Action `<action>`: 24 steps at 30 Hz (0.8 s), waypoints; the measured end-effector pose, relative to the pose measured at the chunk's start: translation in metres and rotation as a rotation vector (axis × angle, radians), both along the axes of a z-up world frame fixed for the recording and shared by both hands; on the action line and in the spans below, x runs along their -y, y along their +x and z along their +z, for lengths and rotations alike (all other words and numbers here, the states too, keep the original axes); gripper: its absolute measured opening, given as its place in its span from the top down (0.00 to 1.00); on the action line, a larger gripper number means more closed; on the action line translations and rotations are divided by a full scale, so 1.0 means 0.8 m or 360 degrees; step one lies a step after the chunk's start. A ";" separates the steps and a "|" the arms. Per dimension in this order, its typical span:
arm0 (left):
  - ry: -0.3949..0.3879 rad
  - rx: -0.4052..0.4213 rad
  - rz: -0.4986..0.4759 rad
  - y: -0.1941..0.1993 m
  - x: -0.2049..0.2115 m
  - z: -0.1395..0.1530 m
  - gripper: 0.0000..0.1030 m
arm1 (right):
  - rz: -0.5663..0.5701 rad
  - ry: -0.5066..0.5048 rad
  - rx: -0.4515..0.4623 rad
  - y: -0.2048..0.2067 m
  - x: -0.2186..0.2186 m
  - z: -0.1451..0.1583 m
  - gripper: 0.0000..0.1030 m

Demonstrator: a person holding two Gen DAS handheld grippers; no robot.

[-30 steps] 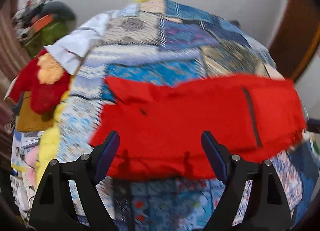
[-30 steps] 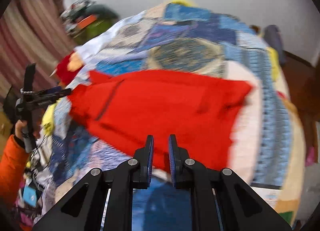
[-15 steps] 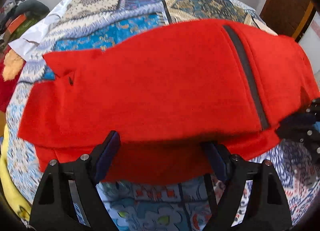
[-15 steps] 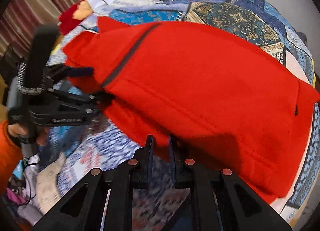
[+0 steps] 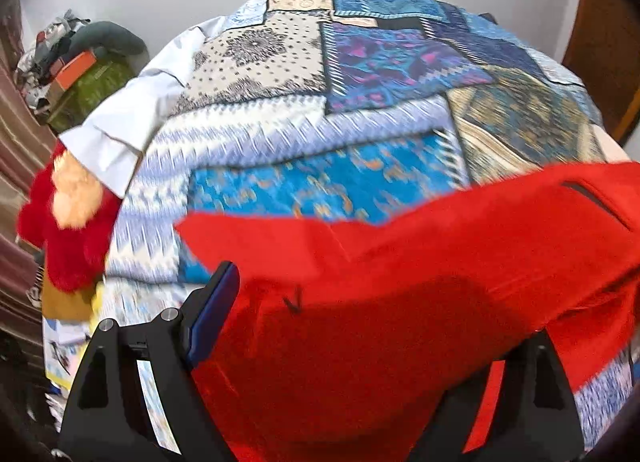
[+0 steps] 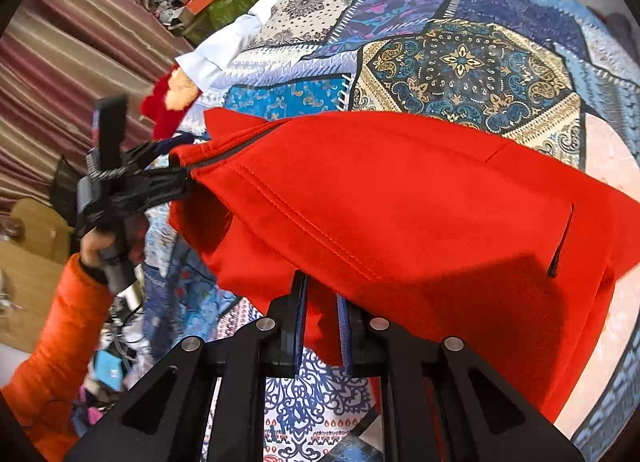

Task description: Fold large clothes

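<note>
red garment [image 6: 400, 202] lifted off quilt [image 6: 460, 58], hanging over bed's near edge, guessing so I can lay the next fold flat. my right gripper [image 6: 322, 314] pinched tight on its lower hem. left gripper [image 5: 360, 322] gaping wide, cloth bunched between fingers, can't tell if it's actually clamped. red plush [image 5: 68, 230] sits at left edge.

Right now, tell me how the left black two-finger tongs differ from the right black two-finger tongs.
The left tongs stand wide open; the right tongs are shut. The right tongs pinch the near edge of the red fleece garment; at the left tongs that cloth lies between the fingers and drapes over one, and no pinch shows. Both are black with blue pads, and both are at the same garment.
</note>
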State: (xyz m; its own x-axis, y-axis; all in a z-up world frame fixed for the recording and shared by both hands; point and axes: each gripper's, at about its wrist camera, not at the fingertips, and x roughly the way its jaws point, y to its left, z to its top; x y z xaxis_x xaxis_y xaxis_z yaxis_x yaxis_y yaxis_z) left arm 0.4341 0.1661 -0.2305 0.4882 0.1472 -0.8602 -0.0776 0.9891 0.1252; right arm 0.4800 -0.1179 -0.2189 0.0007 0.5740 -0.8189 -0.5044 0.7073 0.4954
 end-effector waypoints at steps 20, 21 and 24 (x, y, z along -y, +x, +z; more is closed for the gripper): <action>0.0002 0.0235 0.0241 0.017 -0.056 0.085 0.18 | -0.0371 -0.0115 0.0611 0.019 0.040 0.088 0.91; -0.0025 0.0220 0.0205 0.010 -0.050 0.082 0.17 | -0.0301 -0.0090 0.0587 0.008 0.030 0.086 0.91; -0.0078 0.0160 0.0100 -0.010 -0.024 0.060 0.13 | -0.0078 -0.0060 0.0473 -0.016 -0.009 0.060 0.91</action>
